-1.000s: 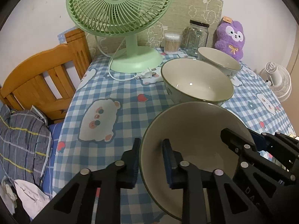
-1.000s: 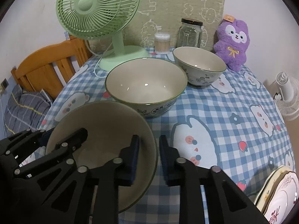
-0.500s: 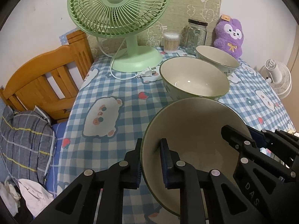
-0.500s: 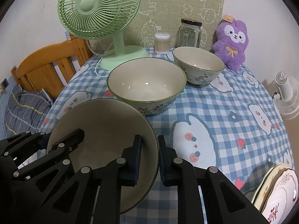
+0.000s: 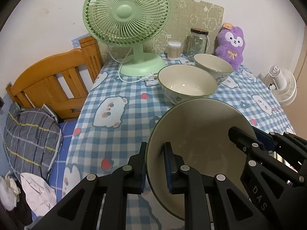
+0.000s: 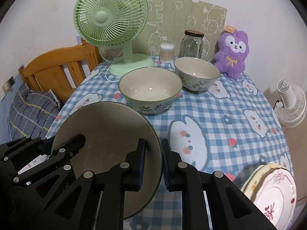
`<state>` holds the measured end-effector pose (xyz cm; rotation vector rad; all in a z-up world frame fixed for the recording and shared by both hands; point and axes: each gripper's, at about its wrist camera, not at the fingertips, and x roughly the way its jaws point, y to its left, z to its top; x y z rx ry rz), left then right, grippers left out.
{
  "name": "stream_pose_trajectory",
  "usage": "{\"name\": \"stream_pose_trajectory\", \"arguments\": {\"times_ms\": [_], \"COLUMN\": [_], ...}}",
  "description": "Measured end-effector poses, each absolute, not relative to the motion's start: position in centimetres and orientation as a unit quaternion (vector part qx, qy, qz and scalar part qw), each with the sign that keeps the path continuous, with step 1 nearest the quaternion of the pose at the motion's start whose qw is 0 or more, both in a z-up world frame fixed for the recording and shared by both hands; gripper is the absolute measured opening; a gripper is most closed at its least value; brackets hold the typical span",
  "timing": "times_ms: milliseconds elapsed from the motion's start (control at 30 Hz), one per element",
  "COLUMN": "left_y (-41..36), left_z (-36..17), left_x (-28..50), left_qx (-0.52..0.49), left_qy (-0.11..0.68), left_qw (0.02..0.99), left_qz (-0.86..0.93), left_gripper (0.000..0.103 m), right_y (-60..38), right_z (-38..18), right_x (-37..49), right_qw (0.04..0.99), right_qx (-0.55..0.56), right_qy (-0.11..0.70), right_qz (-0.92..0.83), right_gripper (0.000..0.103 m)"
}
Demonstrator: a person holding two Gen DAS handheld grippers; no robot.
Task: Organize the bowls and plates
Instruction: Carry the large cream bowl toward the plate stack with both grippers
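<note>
While both grippers pinch its rim from opposite sides, the big bowl (image 5: 199, 134) hangs tilted above the near edge of the surface (image 5: 119, 134), which wears a blue checked cloth printed with bears and strawberries. The left gripper (image 5: 155, 164) is clamped nearly closed on the bowl's left rim, one pad outside and one inside. The right gripper (image 6: 153, 164) is squeezed down the same way on the right rim. Each gripper shows in the other's view; the black frame of the right one carries white letters reading "DAS", and the left one's frame has some faint lettering that I cannot make out.

Just beyond the held bowl, toward the middle of the surface, sits a second bowl (image 6: 150, 88) with a leaf pattern outside, and behind it a smaller patterned bowl (image 6: 196, 72). Along the far edge stand a green fan (image 5: 126, 17), a tub of cotton swabs (image 5: 174, 49), a glass jar (image 5: 197, 40) and a purple plush rabbit (image 5: 231, 46) with a small tag on its ear, too small to read. At the near right corner lies a stack of plates (image 6: 272, 193); the top one has red painted marks.
</note>
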<state>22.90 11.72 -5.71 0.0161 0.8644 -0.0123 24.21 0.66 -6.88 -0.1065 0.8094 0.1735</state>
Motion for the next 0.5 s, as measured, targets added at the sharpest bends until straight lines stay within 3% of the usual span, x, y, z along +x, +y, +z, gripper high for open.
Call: {"name": "stream_pose_trajectory", "arguments": {"times_ms": [500], "left_y": [8.2], "left_z": [-4.9], "left_x": [16.8], "left_qx": [-0.005], "left_qy": [0.409], "left_qw": [0.912], "left_qz": [0.008], "left_gripper": [0.014], "right_y": [-3.0], "right_z": [-5.7], "right_x": [18.3], "right_qw": [0.916], "right_qx": [-0.060], "right_qy": [0.384], "right_qz": [0.097], "right_gripper": [0.019]}}
